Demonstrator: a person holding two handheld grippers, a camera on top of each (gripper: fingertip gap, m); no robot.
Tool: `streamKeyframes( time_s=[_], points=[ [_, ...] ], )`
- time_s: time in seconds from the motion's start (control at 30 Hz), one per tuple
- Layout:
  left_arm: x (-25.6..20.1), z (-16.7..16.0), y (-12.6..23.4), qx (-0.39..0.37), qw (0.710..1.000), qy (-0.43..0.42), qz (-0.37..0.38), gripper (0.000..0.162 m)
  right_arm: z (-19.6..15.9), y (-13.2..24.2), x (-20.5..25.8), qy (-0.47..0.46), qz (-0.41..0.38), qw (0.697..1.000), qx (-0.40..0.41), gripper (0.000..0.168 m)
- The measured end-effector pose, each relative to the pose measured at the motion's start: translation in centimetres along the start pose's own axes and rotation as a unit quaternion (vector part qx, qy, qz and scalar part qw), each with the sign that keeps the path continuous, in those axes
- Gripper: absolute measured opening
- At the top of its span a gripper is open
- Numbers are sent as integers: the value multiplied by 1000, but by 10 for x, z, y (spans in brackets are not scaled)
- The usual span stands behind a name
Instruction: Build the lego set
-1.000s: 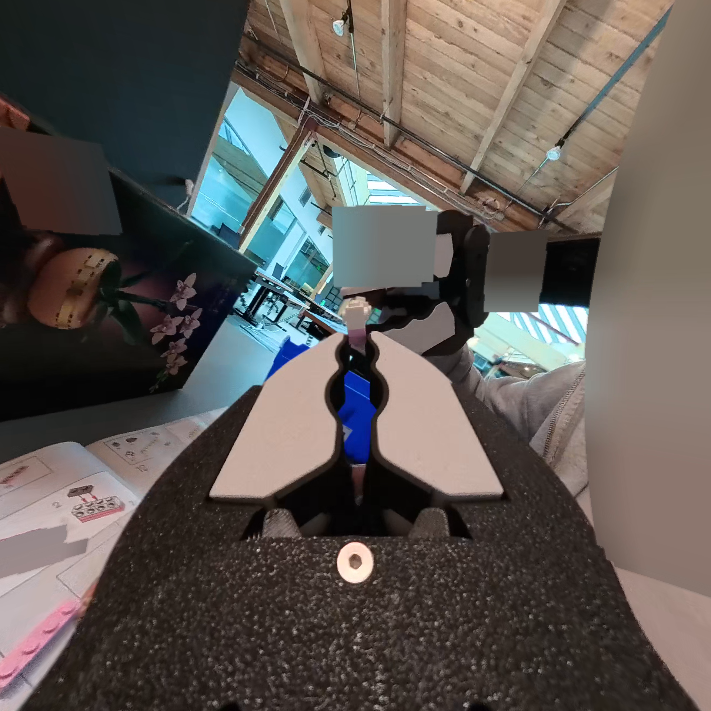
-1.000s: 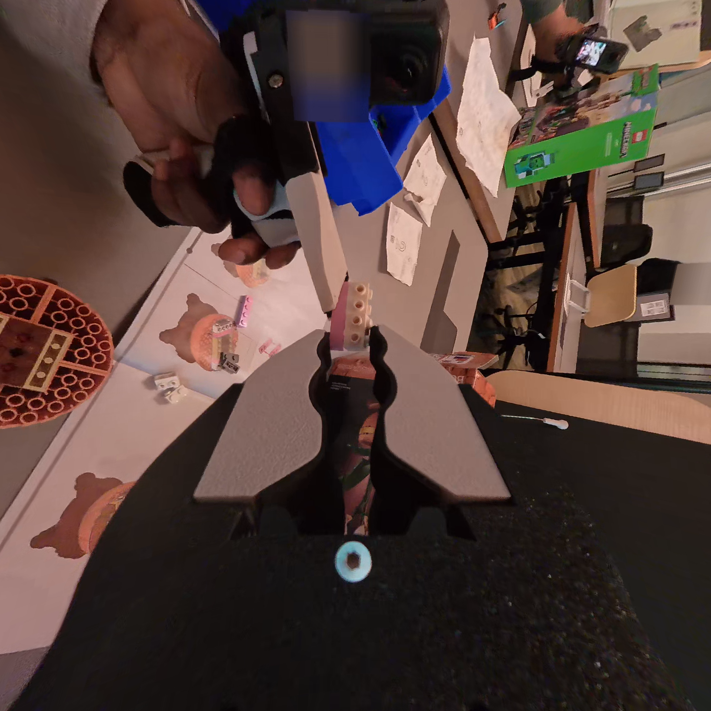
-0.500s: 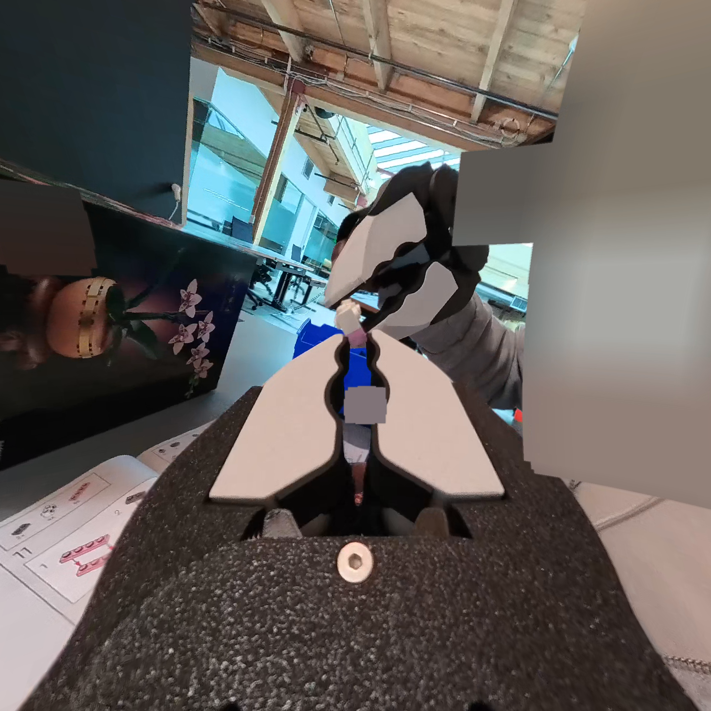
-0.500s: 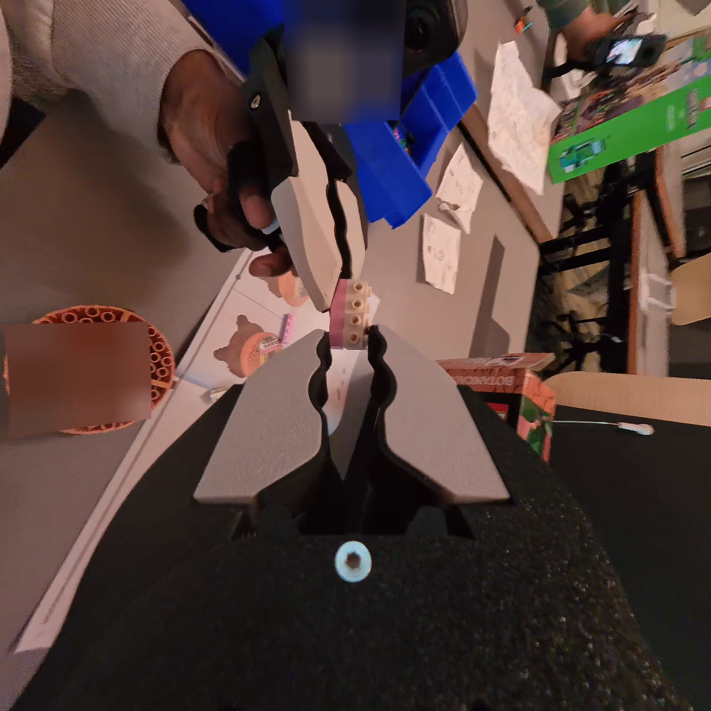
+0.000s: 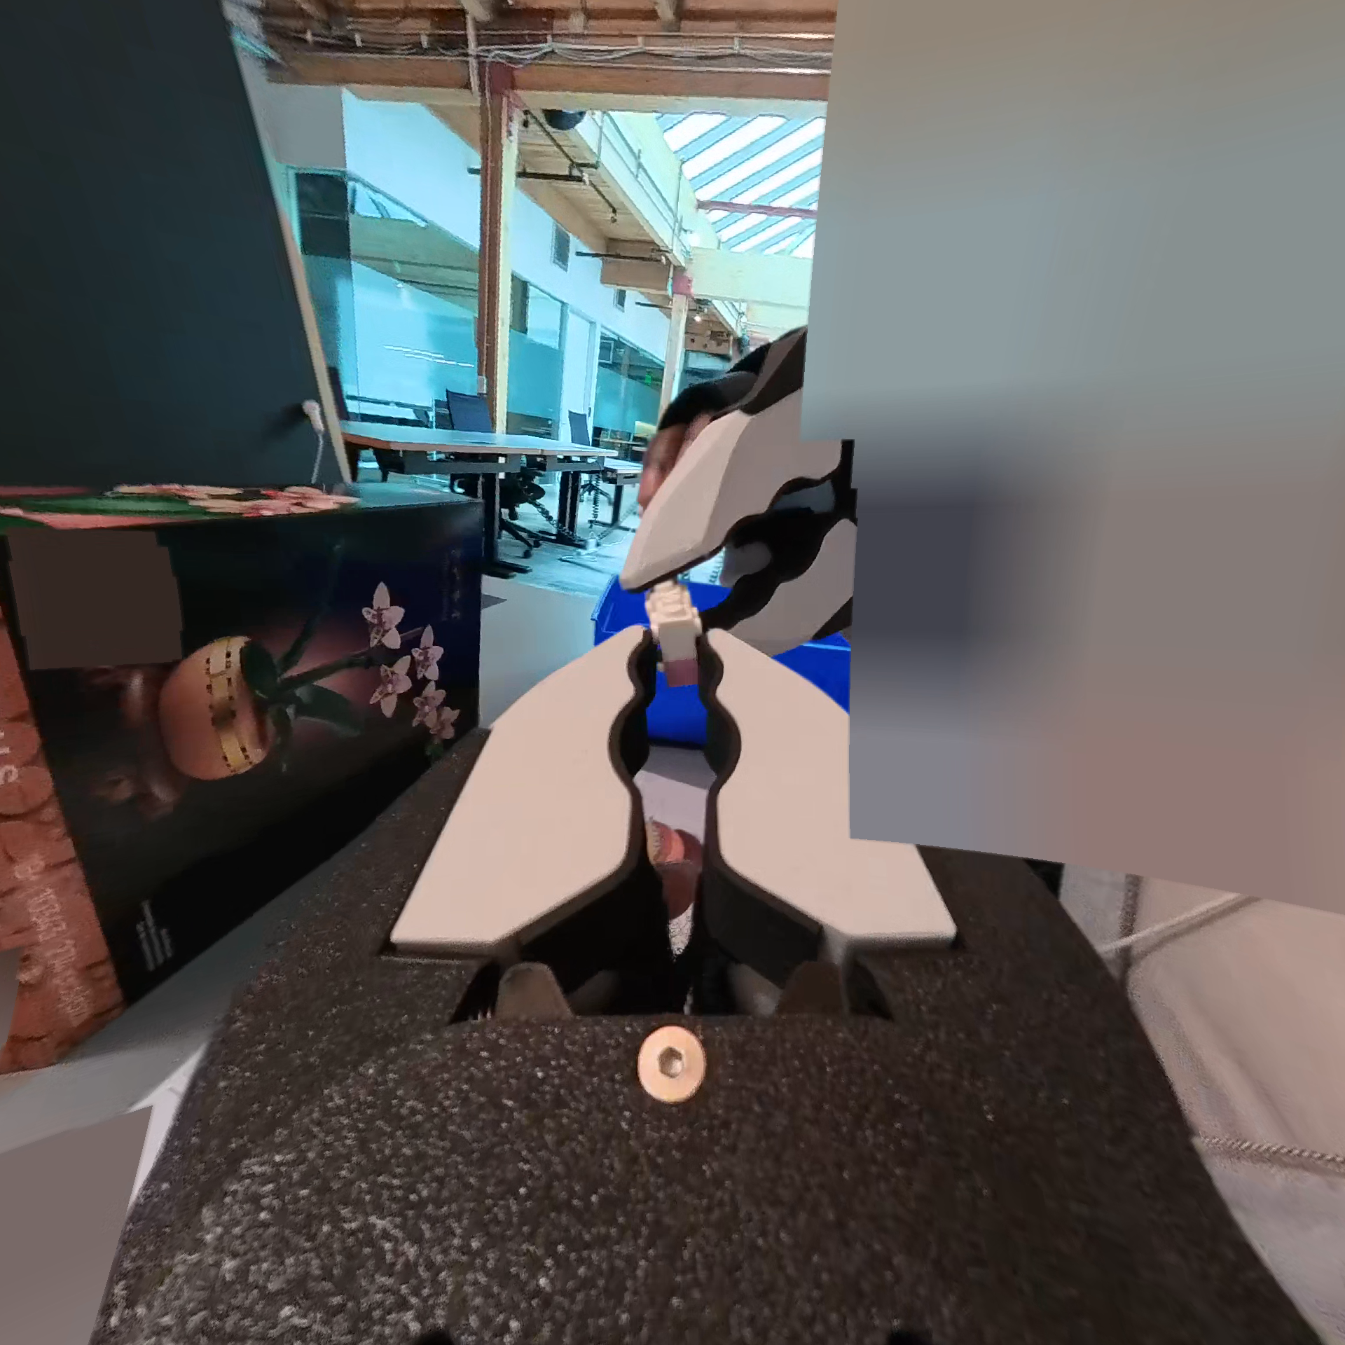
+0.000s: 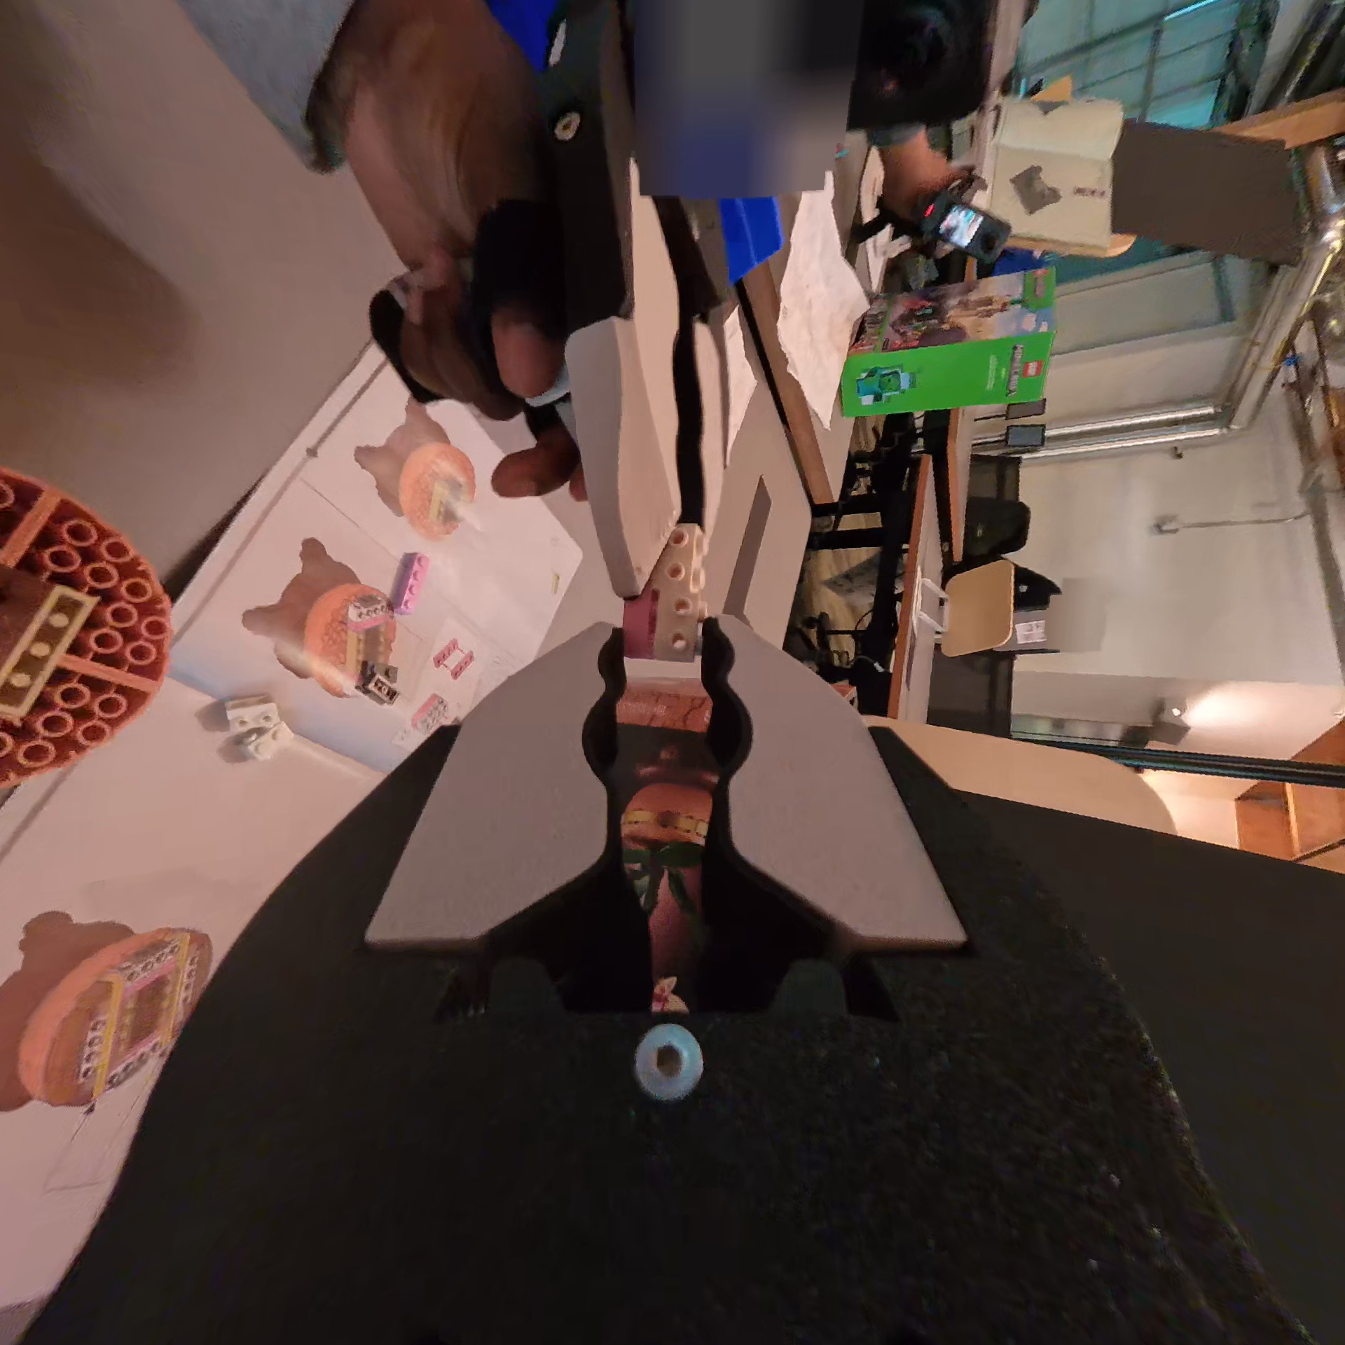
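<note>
A small cream brick (image 6: 683, 575) joined to a pink piece (image 6: 640, 627) is held in the air between both grippers. My right gripper (image 6: 664, 635) is shut on the lower end of this pair. My left gripper (image 5: 675, 644) is shut on the same pair, cream brick (image 5: 673, 615) above and pink piece (image 5: 683, 669) below. In the left wrist view the right gripper's fingers (image 5: 691, 509) meet the brick from above. In the right wrist view the left gripper's fingers (image 6: 626, 473) come down from the top, held by a hand (image 6: 451, 240).
An open instruction booklet (image 6: 509, 553) lies on the table with a pink brick (image 6: 410, 582), a small black piece (image 6: 378, 684) and small white pieces (image 6: 251, 720) on it. A round reddish-brown studded base (image 6: 65, 633) sits at the left. A dark set box (image 5: 255, 691) and a blue bin (image 5: 728, 706) stand beyond. Both grippers' tips are close together, under 4 cm apart.
Both grippers stayed shut on the pair while turning. The left wrist view tipped down from the ceiling to level. The cream brick now sits at an angle to the pink piece.
</note>
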State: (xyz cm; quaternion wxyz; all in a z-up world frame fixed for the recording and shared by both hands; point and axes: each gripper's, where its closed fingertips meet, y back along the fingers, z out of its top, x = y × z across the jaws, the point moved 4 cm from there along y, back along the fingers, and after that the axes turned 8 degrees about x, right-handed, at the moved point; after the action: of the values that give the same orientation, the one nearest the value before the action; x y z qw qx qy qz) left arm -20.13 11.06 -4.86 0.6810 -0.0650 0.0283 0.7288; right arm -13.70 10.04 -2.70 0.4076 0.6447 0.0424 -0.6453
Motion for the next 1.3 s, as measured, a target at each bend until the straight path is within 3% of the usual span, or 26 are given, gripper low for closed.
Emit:
streamKeyframes(
  time_s=[0.23,0.4,0.63,0.77,0.83,0.9,0.97,1.03,1.17,1.23,1.3],
  points=[
    [-3,3,-2,2,1000,-5,6,10,2,4,-1,12,-23,1000,12,19],
    [-1,3,-3,-26,995,91,-18,9,3,4,-2,42,-24,998,35,18],
    [0,-4,-3,-17,994,108,-24,9,0,0,3,37,2,999,29,18],
    [6,-9,1,-28,994,106,-23,9,-3,-7,4,-107,38,994,-3,21],
    [8,-9,7,-49,995,86,-22,10,-10,-6,5,-204,70,976,-35,37],
    [10,-12,14,-44,997,66,-19,10,-15,-1,6,-317,126,935,-101,39],
    [8,-13,19,-44,998,46,-22,10,-11,4,4,-425,175,868,-189,29],
    [4,-14,19,-38,999,26,-28,10,-9,1,6,-485,193,824,-219,18],
    [-5,-16,16,-35,999,-1,-41,10,-2,-9,16,-503,202,807,-233,22],
    [-8,-18,15,-31,999,-7,-43,10,3,-9,20,-509,223,791,-255,11],
    [-12,-20,16,-23,998,-20,-49,10,4,-7,26,-503,231,791,-261,11]
  ],
)
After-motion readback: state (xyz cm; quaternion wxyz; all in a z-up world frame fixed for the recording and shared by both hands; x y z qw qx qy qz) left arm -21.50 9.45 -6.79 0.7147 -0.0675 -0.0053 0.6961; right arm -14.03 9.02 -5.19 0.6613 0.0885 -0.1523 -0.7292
